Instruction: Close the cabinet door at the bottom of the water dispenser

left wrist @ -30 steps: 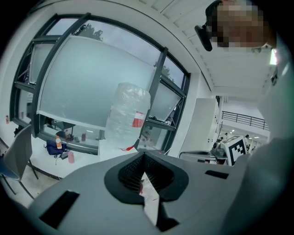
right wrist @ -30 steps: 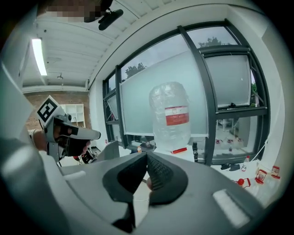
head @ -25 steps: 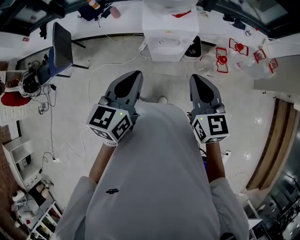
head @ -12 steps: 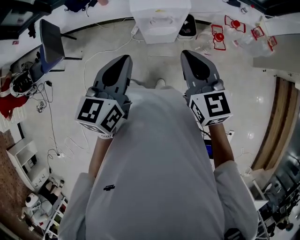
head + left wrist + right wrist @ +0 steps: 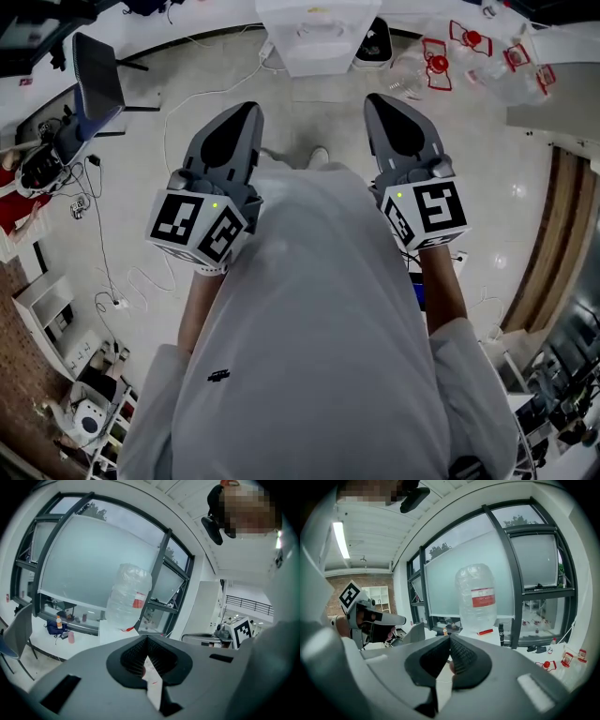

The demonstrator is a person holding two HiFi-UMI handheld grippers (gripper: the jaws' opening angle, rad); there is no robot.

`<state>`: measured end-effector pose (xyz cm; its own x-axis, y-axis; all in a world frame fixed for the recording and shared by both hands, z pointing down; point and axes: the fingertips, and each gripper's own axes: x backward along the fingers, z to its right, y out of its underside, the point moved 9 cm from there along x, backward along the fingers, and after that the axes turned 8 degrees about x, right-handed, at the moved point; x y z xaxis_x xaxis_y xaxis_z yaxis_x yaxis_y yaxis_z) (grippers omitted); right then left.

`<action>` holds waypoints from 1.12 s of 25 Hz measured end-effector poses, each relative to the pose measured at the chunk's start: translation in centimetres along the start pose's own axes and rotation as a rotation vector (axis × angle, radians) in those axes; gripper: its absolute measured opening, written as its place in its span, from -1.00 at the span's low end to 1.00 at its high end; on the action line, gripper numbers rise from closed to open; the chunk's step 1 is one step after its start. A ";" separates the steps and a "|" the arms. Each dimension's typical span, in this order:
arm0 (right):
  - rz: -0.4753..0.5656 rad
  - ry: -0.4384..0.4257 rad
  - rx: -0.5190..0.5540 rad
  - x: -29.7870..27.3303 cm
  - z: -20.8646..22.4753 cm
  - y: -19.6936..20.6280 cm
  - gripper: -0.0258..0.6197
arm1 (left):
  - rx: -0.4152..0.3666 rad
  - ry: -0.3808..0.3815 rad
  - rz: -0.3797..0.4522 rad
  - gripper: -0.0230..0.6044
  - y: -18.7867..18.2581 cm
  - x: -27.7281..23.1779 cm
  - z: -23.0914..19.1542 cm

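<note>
The white water dispenser (image 5: 317, 39) stands on the floor ahead of me, at the top edge of the head view. Its clear bottle (image 5: 127, 596) with a red label rises above it in the left gripper view and shows again as the bottle (image 5: 476, 597) in the right gripper view. The lower cabinet door is hidden behind the jaws in both gripper views and too foreshortened from above to make out. My left gripper (image 5: 246, 112) and right gripper (image 5: 378, 101) are held in front of my chest, well short of the dispenser. Both are shut with nothing between the jaws.
A black bin (image 5: 375, 43) stands right of the dispenser, with red-and-white objects (image 5: 437, 62) on the floor beyond it. A dark chair (image 5: 97, 73) and loose cables (image 5: 171, 141) lie to the left. Another person (image 5: 360, 617) sits at the left.
The head view has shifted, so the dispenser now sits higher, at the picture's top edge. Both grippers have kept their place in front of my chest and stay shut.
</note>
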<state>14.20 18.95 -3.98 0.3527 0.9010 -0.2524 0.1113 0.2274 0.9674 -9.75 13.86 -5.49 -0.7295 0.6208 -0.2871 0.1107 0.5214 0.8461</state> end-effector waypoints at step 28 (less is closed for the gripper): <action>-0.025 -0.005 0.007 0.7 -1.0 0.2 -0.89 | 0.021 0.016 -0.012 -0.92 0.9 0.4 0.1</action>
<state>13.57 20.01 -3.94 0.3547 0.8930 -0.2771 0.1270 0.2476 0.9605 -9.86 14.68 -4.90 -0.7414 0.6051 -0.2902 0.1160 0.5415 0.8327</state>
